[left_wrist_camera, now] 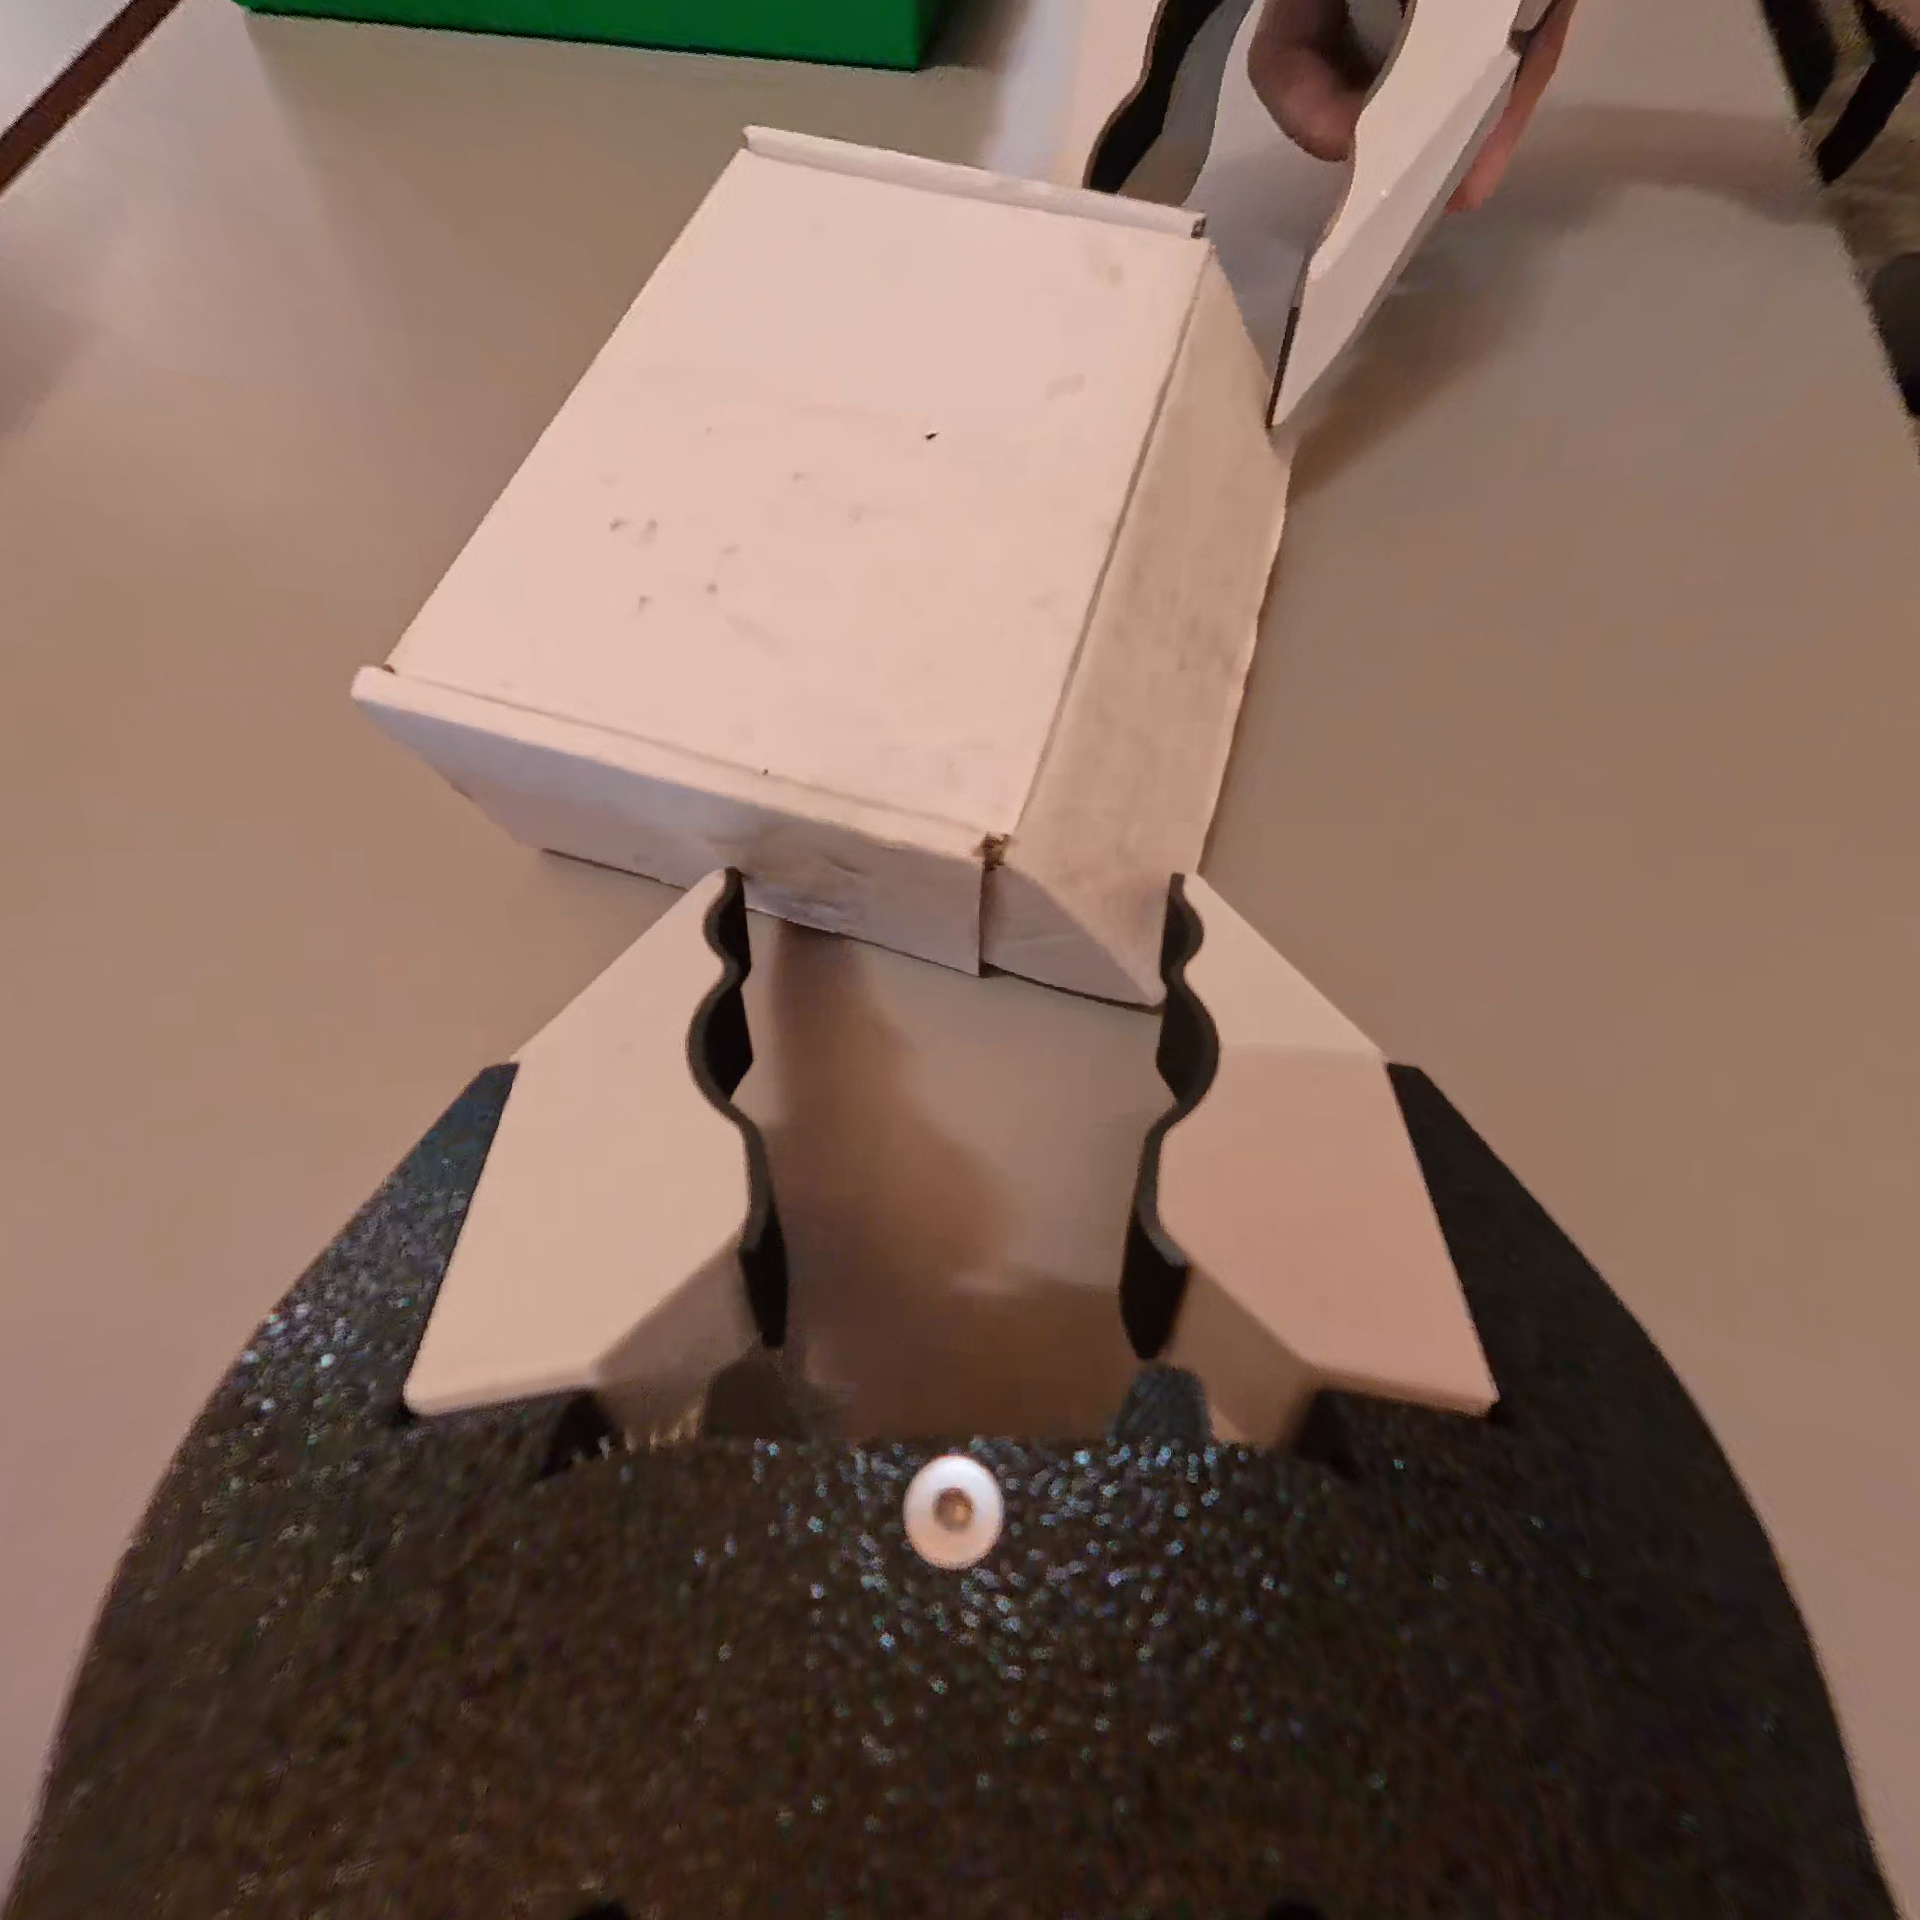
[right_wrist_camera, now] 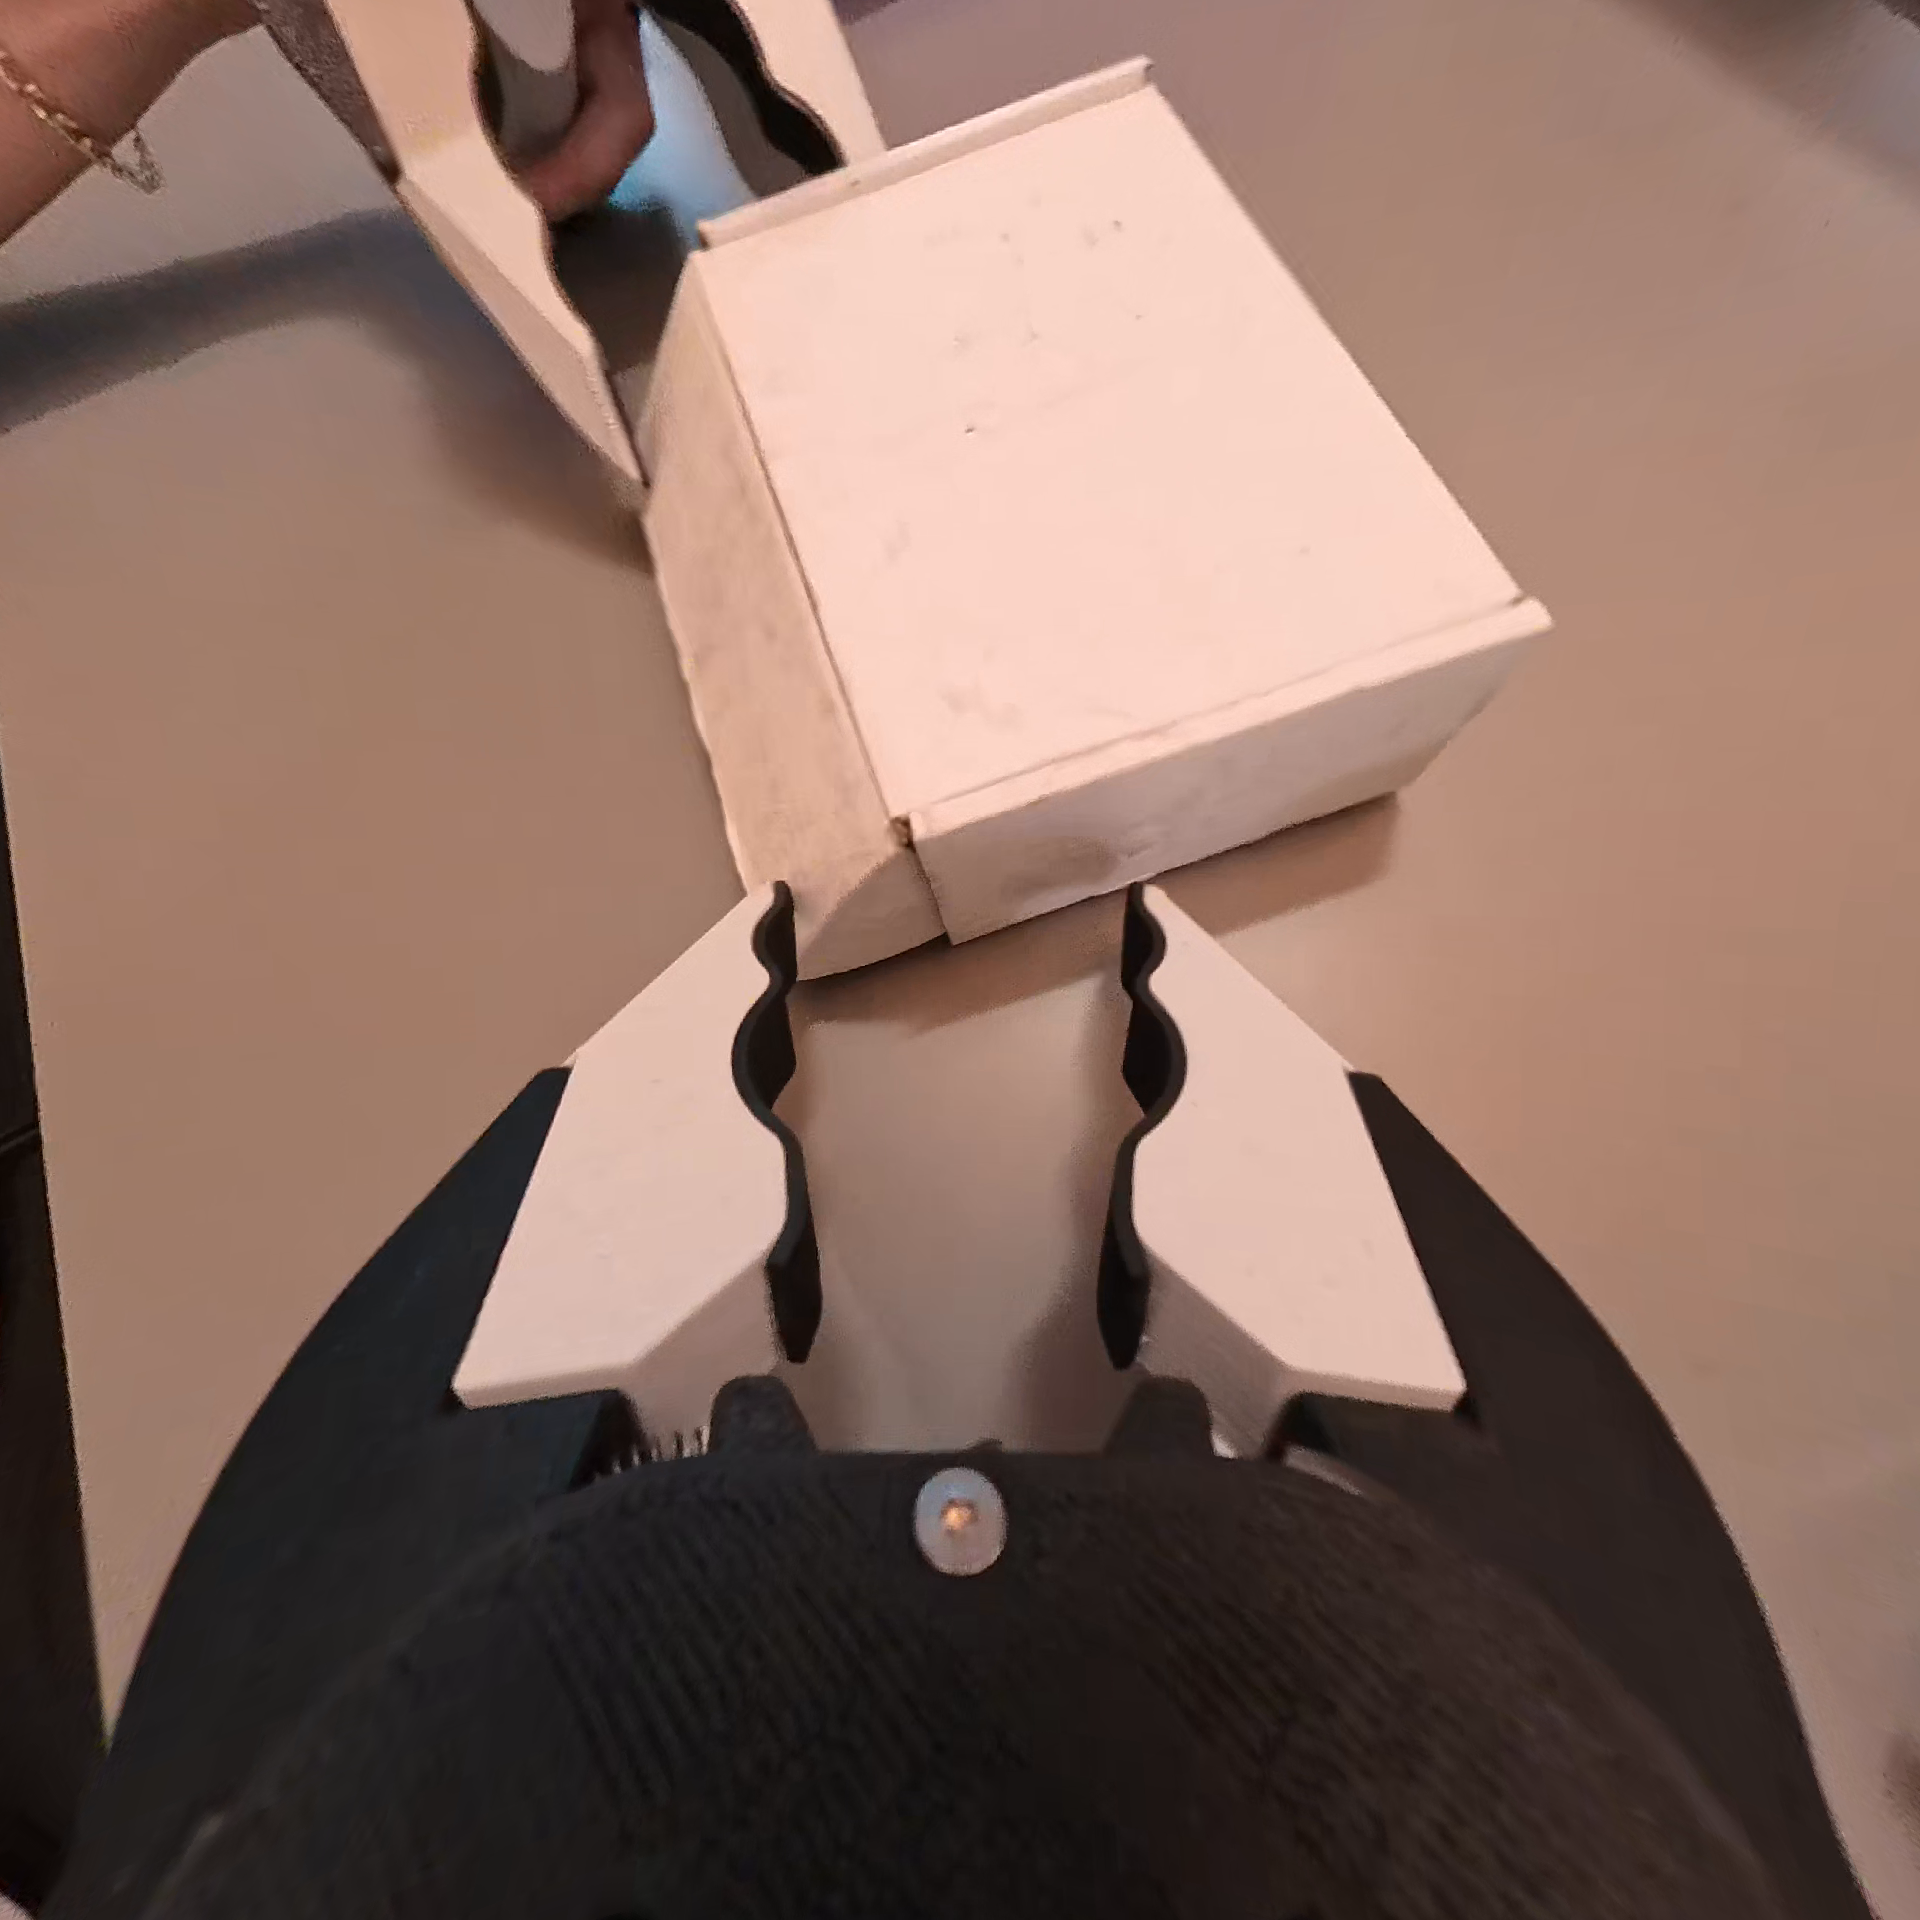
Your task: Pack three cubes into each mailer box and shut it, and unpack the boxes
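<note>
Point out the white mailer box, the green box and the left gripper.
white mailer box (left_wrist_camera: 831, 499): left wrist view, on its closed lid.
green box (left_wrist_camera: 623, 21): left wrist view, on its near side wall at the top edge.
left gripper (left_wrist_camera: 951, 894): left wrist view, midway between its open fingertips, at the box corner.

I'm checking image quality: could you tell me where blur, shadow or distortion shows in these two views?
Left wrist view: white mailer box fairly sharp, edges bowed by the wide lens, left gripper shadowing the table. Right wrist view: softer overall, far left gripper blurred.
</note>
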